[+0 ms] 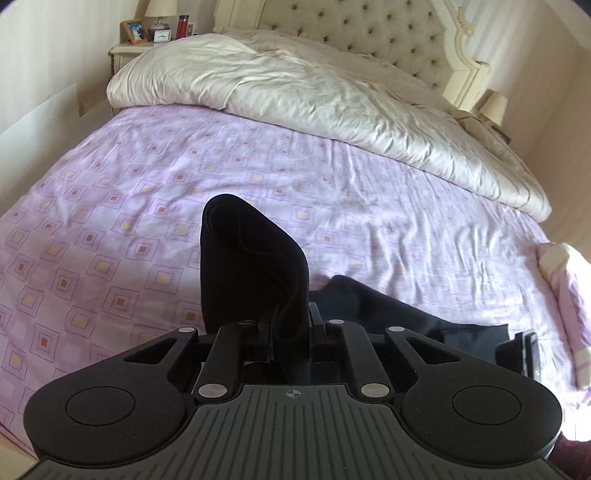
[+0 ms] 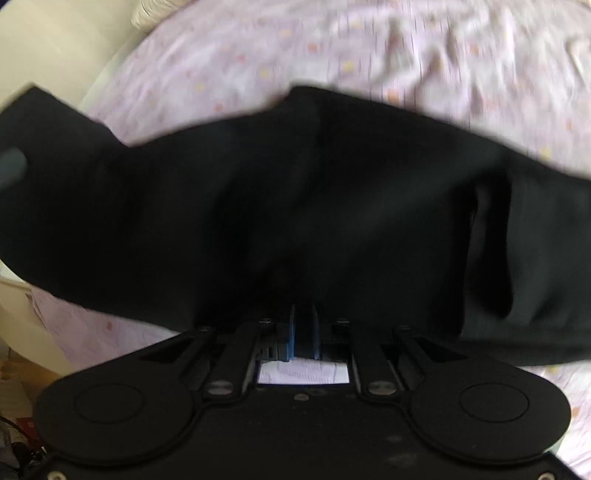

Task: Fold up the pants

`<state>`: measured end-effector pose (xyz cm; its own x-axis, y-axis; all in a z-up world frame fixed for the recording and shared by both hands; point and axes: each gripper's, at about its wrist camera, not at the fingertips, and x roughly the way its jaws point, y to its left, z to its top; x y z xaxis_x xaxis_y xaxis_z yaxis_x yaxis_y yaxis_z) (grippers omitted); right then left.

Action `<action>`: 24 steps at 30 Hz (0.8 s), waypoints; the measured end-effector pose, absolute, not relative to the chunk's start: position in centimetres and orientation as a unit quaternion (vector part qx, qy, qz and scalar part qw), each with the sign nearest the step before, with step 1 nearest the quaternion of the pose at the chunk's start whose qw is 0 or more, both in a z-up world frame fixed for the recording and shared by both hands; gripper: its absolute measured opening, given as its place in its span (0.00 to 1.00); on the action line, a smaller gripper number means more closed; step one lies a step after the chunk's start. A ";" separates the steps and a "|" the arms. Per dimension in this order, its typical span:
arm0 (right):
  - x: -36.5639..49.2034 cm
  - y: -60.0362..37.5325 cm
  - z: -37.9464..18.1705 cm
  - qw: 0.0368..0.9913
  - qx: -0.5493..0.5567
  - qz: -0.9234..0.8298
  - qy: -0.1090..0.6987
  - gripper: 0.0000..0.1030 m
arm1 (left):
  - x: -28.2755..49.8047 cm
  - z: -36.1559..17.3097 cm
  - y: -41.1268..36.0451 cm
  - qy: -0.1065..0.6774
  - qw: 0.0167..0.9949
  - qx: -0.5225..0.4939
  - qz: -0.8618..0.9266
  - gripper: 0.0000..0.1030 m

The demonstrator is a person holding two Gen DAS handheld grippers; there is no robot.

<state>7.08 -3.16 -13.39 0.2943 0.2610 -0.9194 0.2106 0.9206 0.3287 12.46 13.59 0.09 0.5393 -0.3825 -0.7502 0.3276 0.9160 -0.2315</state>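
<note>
The black pants (image 1: 251, 258) are pinched in my left gripper (image 1: 290, 325); a folded end of cloth stands up out of the shut jaws above the lilac bedsheet (image 1: 129, 206). More black cloth (image 1: 424, 325) trails right toward the other gripper (image 1: 524, 350). In the right wrist view the pants (image 2: 295, 203) fill the middle, blurred, draped across in front of my right gripper (image 2: 304, 328), whose blue pads (image 2: 291, 332) are shut on the cloth. The fingertips are hidden by fabric in both views.
A rumpled cream duvet (image 1: 295, 92) lies across the far half of the bed. A tufted headboard (image 1: 369, 29) stands behind it. A nightstand (image 1: 147, 40) with a lamp, clock and photo is at far left. The bed's left edge and floor (image 2: 22, 387) show at lower left.
</note>
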 end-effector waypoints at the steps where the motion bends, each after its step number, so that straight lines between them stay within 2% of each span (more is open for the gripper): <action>1: 7.1 -3.4 -13.2 0.779 0.203 0.023 0.593 0.09 | 12.2 0.3 12.9 0.434 0.877 -0.027 -0.204 0.13; 3: 6.9 -4.2 -12.1 0.784 0.213 0.036 0.582 0.13 | 11.6 0.8 11.4 0.427 0.880 -0.015 -0.206 0.13; 9: 4.6 -9.9 -7.9 0.817 0.240 0.042 0.523 0.14 | 9.5 1.6 4.1 0.420 0.874 0.000 -0.243 0.13; 11: 3.4 -12.6 -7.1 0.822 0.255 0.029 0.509 0.14 | 8.7 0.8 0.8 0.423 0.867 0.007 -0.262 0.13; 12: 2.8 -14.1 -7.0 0.823 0.261 0.021 0.505 0.14 | 8.5 0.1 -1.0 0.428 0.861 0.006 -0.274 0.09; 18: -1.3 -21.2 -7.8 0.813 0.269 -0.039 0.515 0.16 | 7.6 -5.0 -11.5 0.468 0.825 0.023 -0.317 0.08; 22: -3.7 -24.7 -7.9 0.809 0.265 -0.061 0.521 0.17 | 7.3 -5.5 -13.5 0.482 0.822 0.015 -0.303 0.08; 24: -4.3 -25.2 -7.6 0.815 0.258 -0.057 0.516 0.28 | 7.4 -5.2 -12.9 0.483 0.827 0.007 -0.287 0.09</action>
<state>-4.34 -25.24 -7.55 0.4603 0.1733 -0.8707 0.3596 0.8603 0.3613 7.42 -12.85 -5.24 0.3693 -0.4685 -0.8026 0.4823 0.8349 -0.2654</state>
